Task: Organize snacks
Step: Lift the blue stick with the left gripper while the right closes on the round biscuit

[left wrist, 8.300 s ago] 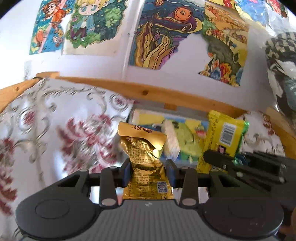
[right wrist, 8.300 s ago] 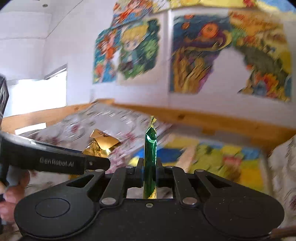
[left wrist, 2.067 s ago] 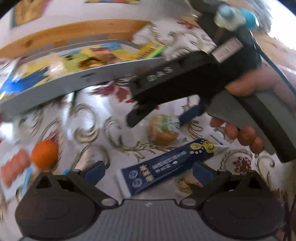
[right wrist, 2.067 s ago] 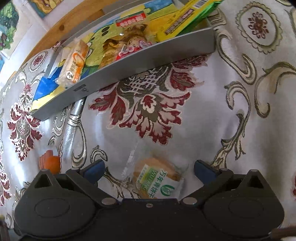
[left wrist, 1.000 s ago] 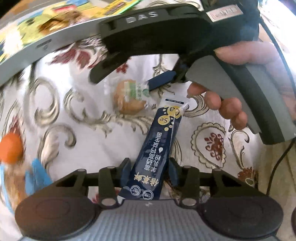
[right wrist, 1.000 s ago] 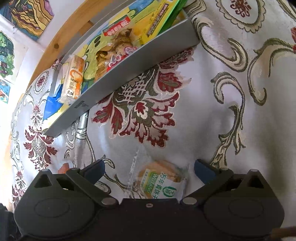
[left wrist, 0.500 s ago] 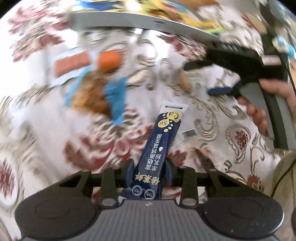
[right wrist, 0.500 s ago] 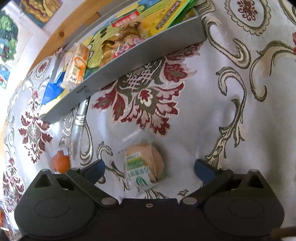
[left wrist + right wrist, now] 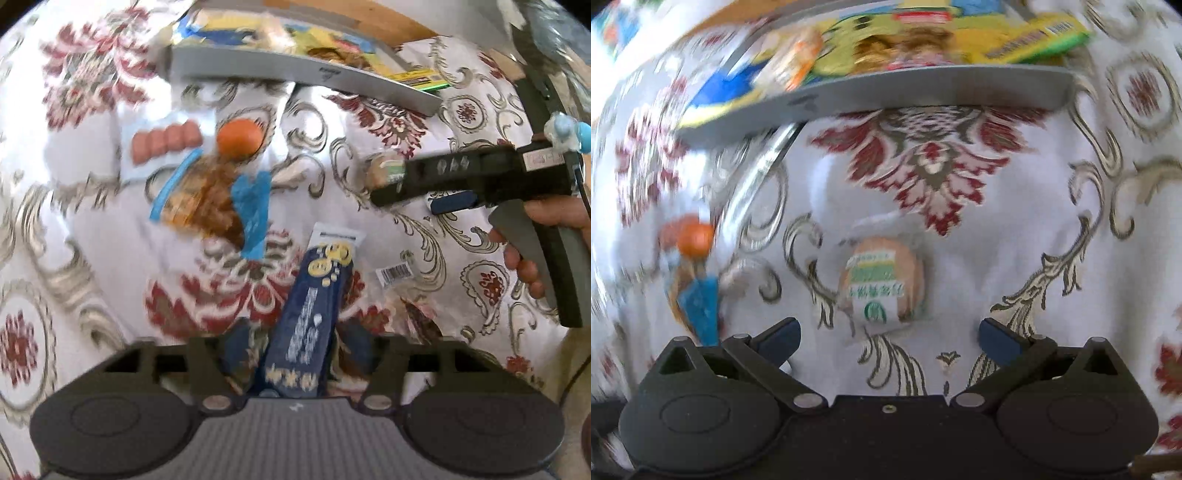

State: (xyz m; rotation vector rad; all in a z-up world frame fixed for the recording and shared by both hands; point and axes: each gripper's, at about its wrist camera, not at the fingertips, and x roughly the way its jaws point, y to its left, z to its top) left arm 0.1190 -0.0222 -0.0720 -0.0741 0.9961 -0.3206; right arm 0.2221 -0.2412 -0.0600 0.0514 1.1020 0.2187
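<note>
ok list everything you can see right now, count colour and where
navy stick pack: 1, dark blue, between the left tool's fingers
round bun: 1, tan with a green label, on the cloth ahead of the right tool
orange ball: 1, orange, on the cloth before the tray
sausage pack: 1, pink, left of the ball
blue-edged bag: 1, brown and blue, mid cloth
tray: 1, grey, at the far side, holding snacks
cloth: 1, white and red floral
left tool: 1, black
right tool: 1, black, open
hand: 1, holding the right tool

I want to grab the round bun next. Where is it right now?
In the right wrist view the round bun lies on the patterned cloth, centred just ahead of the open right hand-held gripper, below the grey tray.
</note>
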